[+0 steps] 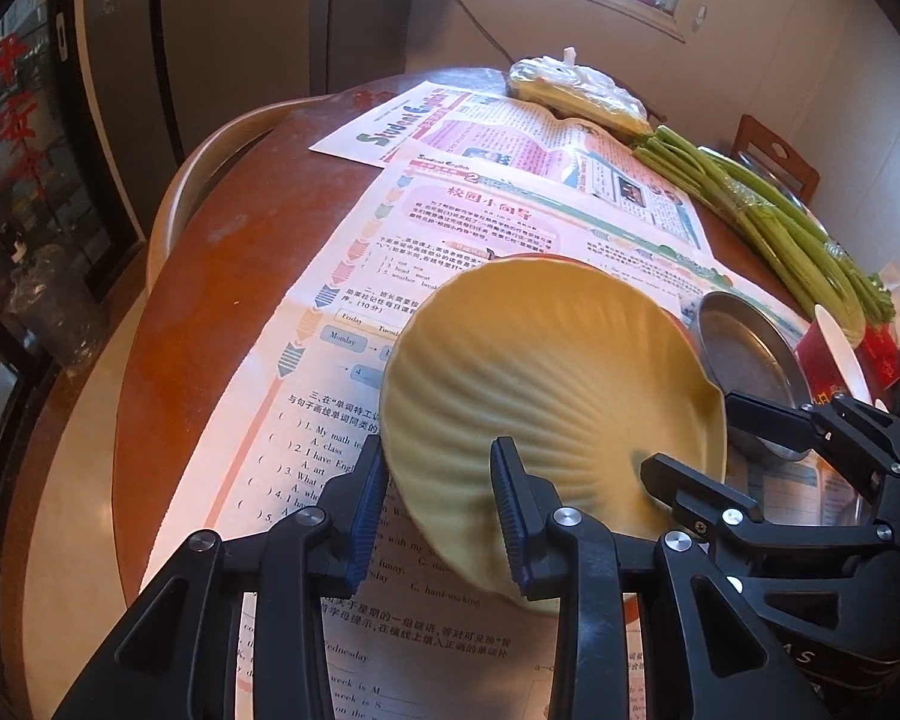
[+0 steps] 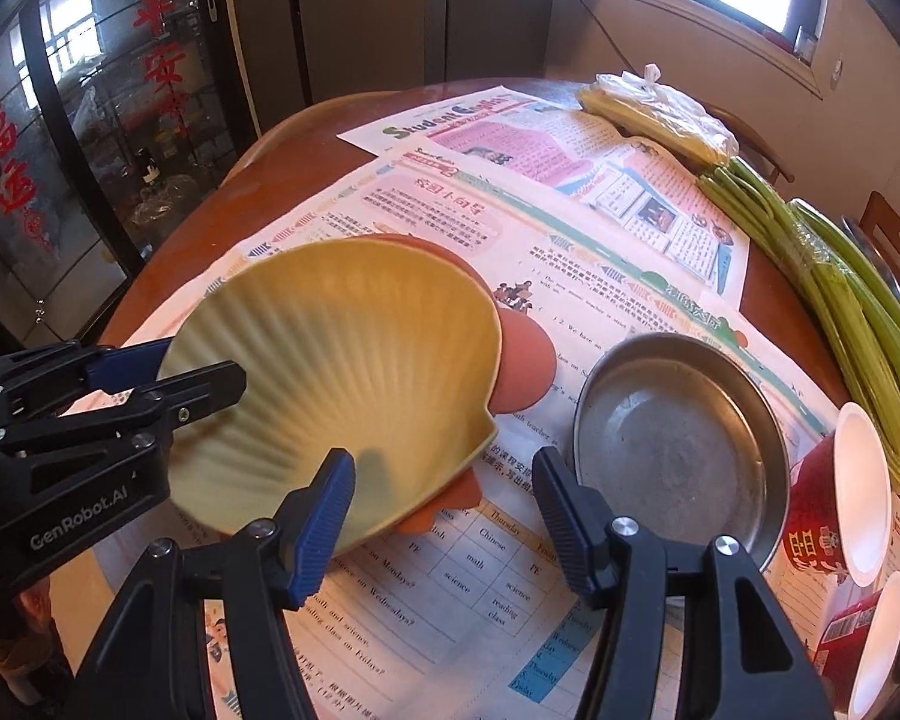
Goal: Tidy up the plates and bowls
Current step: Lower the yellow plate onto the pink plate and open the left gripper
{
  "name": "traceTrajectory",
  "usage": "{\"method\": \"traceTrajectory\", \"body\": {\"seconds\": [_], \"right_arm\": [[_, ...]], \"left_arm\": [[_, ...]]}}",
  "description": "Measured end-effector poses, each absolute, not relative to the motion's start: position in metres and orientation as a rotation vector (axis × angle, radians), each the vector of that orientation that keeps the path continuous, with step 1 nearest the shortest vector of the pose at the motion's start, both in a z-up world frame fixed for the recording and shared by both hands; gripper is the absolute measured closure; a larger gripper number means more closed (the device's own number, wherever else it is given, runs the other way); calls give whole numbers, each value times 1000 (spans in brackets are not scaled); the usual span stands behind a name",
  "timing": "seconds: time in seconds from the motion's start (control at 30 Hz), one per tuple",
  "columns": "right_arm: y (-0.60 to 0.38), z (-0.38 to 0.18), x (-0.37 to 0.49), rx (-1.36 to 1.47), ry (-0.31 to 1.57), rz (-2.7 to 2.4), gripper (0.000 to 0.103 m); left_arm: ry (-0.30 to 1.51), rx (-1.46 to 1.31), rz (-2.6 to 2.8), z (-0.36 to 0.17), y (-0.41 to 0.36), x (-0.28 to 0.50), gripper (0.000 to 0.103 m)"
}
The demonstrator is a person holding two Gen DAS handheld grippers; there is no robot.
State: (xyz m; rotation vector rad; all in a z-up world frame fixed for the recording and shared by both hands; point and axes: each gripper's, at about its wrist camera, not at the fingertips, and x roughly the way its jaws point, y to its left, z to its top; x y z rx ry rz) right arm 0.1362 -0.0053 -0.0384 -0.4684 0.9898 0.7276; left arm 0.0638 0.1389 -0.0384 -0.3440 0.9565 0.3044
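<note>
Matt ribbed yellow dish [image 2: 336, 372], dull metal pan [image 2: 681, 444], wood table [image 1: 222, 276].

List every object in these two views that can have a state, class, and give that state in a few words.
yellow shell plate: tilted, rim clamped.
left gripper: shut on the yellow shell plate.
right gripper: open, empty.
orange plate: lying under the yellow one.
metal dish: upright, empty.
red paper cups: lying on their sides.
plastic bag: knotted shut.

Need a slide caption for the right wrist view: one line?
Left gripper holds a tilted yellow shell plate over an orange plate; right gripper open beside a metal dish.
</note>
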Motion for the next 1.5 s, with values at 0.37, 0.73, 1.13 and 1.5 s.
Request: {"method": "traceTrajectory", "body": {"seconds": [0.37, 0.73, 1.13, 1.5], "right_arm": [[1, -46, 153, -474, 994, 686, 42], [0, -46, 155, -450, 1011, 687, 42], [-7, -37, 141, -422, 990, 699, 42], [-36, -20, 133, -342, 943, 672, 40]], "left_arm": [[963, -341, 306, -45, 139, 73, 64], [957, -386, 276, -43, 146, 71, 47], [906, -373, 301, -19, 149, 59, 46], [890, -312, 295, -2, 129, 55, 45]]}}
